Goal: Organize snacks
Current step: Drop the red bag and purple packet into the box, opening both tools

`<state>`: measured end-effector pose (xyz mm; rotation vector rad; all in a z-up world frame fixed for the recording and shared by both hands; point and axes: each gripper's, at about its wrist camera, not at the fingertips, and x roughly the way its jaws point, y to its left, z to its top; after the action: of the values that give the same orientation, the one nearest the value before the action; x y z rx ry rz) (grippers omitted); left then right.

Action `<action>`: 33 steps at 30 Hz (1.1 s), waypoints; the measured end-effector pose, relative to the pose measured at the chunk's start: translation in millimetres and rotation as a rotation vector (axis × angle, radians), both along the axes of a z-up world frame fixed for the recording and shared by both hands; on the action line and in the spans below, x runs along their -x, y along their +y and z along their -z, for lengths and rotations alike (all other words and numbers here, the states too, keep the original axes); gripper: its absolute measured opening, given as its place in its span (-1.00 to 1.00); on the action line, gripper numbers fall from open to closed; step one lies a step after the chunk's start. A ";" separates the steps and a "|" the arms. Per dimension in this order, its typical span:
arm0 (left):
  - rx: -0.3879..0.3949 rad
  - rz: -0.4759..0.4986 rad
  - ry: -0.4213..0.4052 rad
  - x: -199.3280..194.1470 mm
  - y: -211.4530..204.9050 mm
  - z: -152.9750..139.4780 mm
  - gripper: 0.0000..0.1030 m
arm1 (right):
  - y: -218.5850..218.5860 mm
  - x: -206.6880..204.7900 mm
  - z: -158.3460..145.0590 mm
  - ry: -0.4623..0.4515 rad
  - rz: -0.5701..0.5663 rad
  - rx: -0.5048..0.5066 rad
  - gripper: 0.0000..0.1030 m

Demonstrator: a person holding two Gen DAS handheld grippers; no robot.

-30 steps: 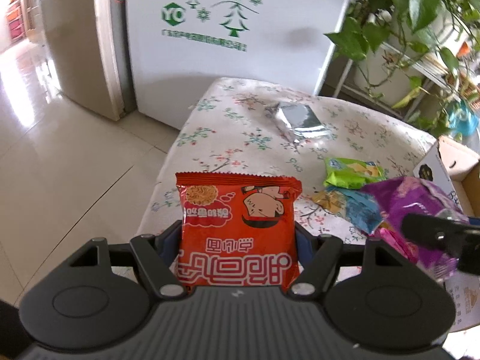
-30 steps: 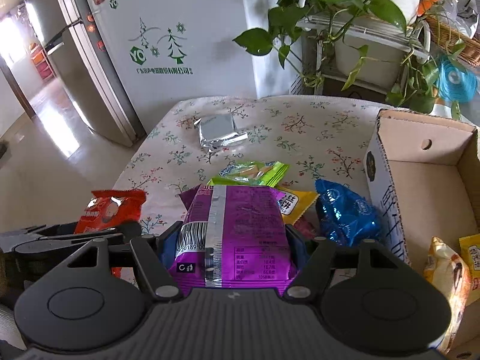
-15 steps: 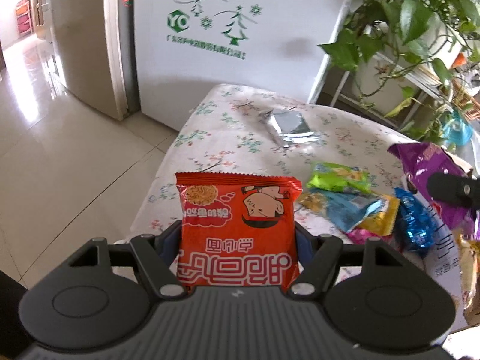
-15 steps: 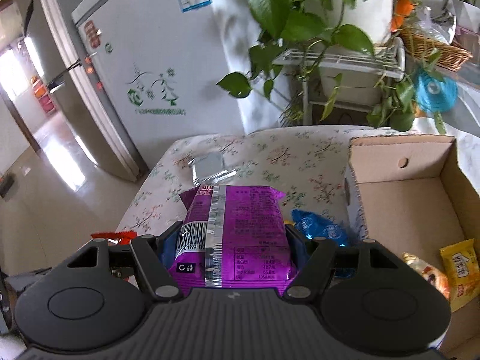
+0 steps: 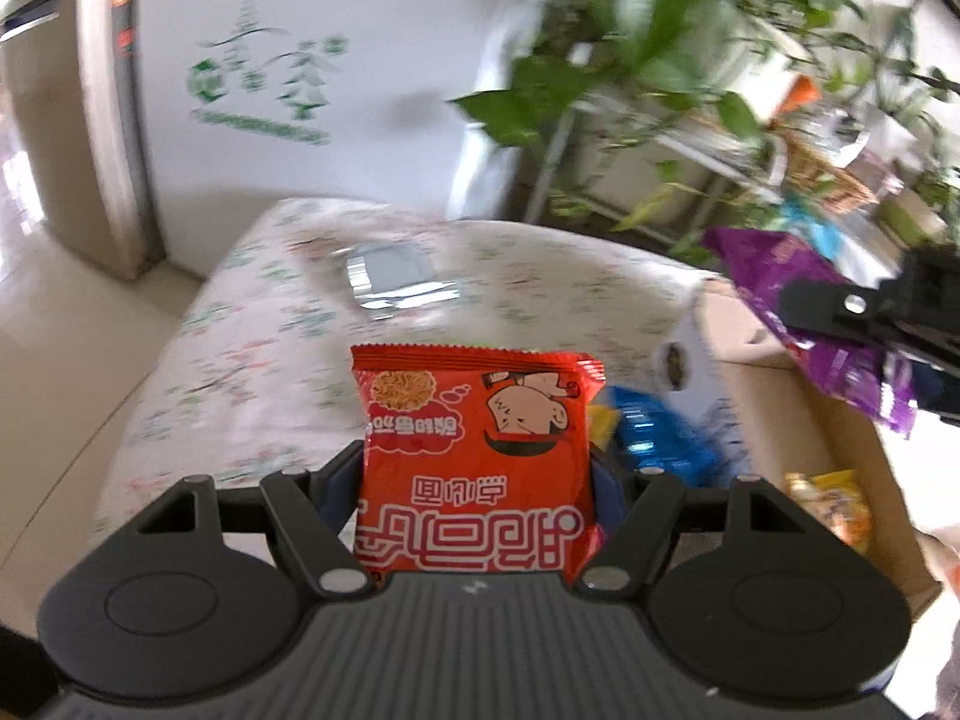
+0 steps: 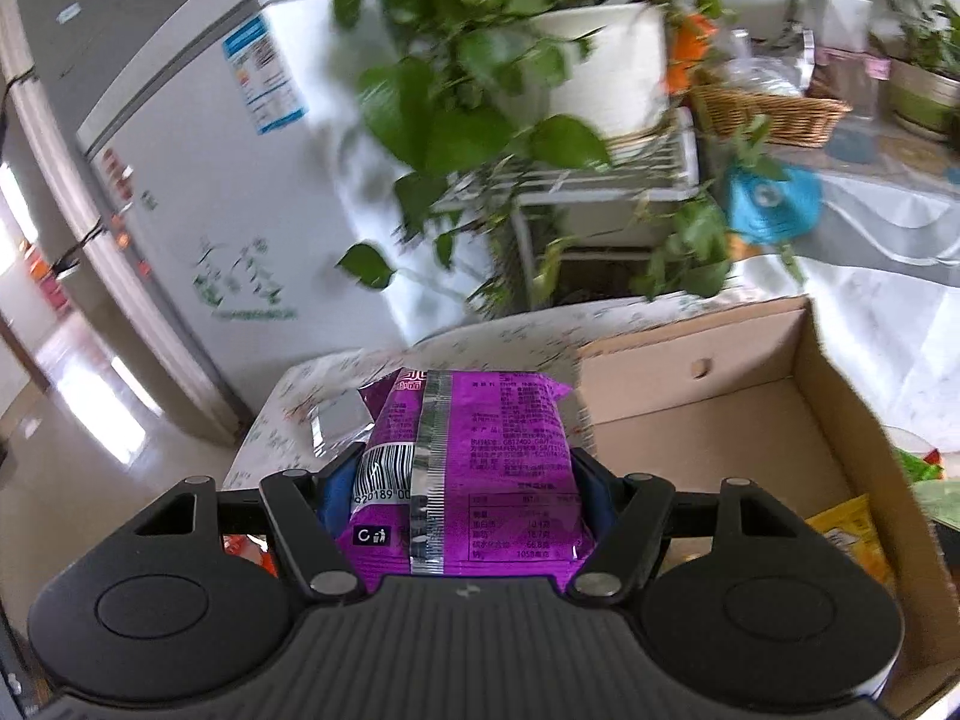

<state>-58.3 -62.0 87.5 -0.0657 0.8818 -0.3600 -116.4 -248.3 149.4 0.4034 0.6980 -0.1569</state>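
Observation:
My left gripper is shut on a red noodle snack packet, held above the floral-cloth table. In the right wrist view my right gripper is shut on a purple snack packet, raised beside the open cardboard box. The left wrist view also shows the purple packet in the right gripper, up over the box. A yellow packet lies in the box. On the table lie a silver packet and a blue packet.
A white fridge and a steel one stand behind the table. Leafy potted plants on a white rack hang over the table's far side. A wicker basket and blue fan sit to the right. Tiled floor lies left.
Both grippers have risen and swung right towards the box, each still holding its packet. The right gripper's view has rolled and now looks over the box's left wall.

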 end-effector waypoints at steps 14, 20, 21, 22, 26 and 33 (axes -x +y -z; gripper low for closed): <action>0.032 0.200 -0.023 7.7 -106.9 -15.5 0.41 | -66.6 18.5 -0.6 0.042 0.213 -0.046 0.48; 0.047 0.261 -0.007 10.6 -139.7 -13.3 0.41 | -83.4 21.5 1.9 0.055 0.273 -0.052 0.47; 0.049 0.267 -0.002 10.3 -144.3 -11.9 0.41 | -85.4 21.0 2.7 0.058 0.286 -0.054 0.47; 0.052 0.274 0.005 9.8 -149.1 -9.8 0.41 | -86.6 21.4 3.0 0.061 0.297 -0.055 0.47; 0.067 0.301 0.039 6.8 -164.9 -2.2 0.43 | -94.8 23.5 6.0 0.067 0.351 -0.065 0.50; 0.053 0.323 -0.015 9.2 -167.2 -7.5 0.77 | -99.1 25.5 5.1 0.046 0.396 -0.099 0.65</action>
<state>-67.5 -229.2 94.9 0.0311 0.8690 -0.6848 -141.9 -347.4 144.3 0.6331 0.6668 -0.5085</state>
